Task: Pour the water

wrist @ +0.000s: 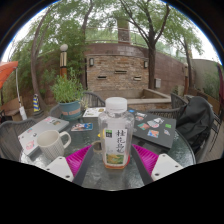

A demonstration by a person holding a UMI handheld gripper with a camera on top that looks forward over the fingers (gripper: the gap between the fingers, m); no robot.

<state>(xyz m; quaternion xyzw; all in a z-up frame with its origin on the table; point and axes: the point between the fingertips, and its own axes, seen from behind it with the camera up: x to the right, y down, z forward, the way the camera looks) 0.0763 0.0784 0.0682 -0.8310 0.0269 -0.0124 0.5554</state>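
Note:
A clear plastic bottle [116, 130] with a white cap, a green-and-white label and yellowish liquid stands upright on the round glass table [100, 175]. It is between my gripper's [116, 152] fingers, near their tips. The pink pads [88, 158] flank it with a small gap on each side, so the gripper is open and the bottle rests on the table. A white mug [52, 143] stands on the table to the left of the bottle, outside the left finger, its handle turned toward the bottle.
Magazines and cards [152, 127] lie beyond the bottle on the right. A potted plant [68, 95] stands behind the mug. A dark bag or chair [196, 120] is at the table's right side. Trees and a brick building lie beyond.

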